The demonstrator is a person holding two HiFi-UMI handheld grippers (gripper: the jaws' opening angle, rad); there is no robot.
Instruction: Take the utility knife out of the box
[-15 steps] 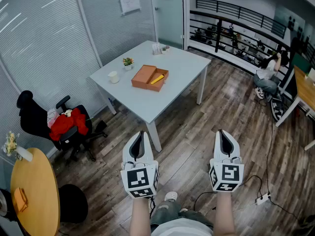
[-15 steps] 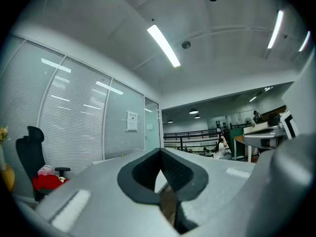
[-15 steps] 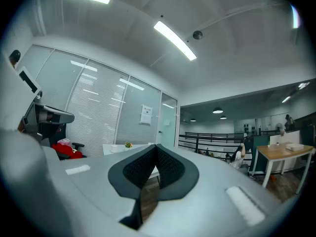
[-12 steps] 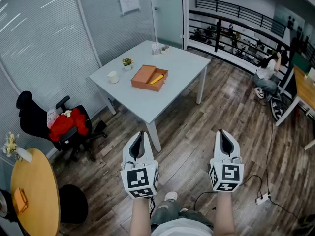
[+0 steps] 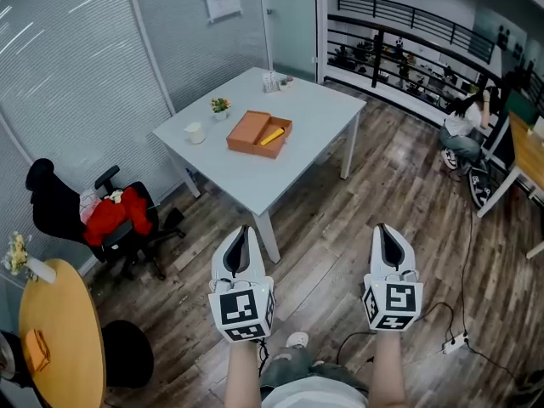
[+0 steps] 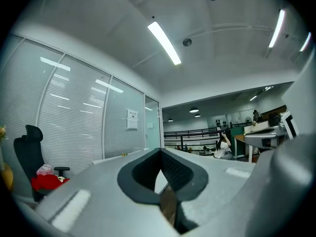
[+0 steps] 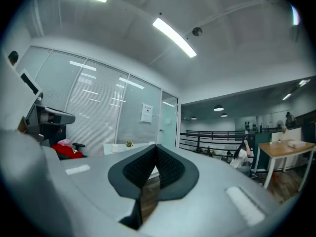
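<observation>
A shallow orange-brown box lies in the middle of a white table across the room, with the yellow utility knife lying inside it at its right. My left gripper and right gripper are held side by side low in the head view, over the wooden floor and well short of the table. Both are shut, tips together, with nothing between them. In the left gripper view the gripper points level at the room; the right gripper does the same.
On the table stand a white cup, a small potted plant and small items at the far corner. A black office chair with red cloth is at left, a round wooden table at lower left. A person sits at far right.
None of note: both grippers hold the same place and stay shut; the view shifted only slightly.
</observation>
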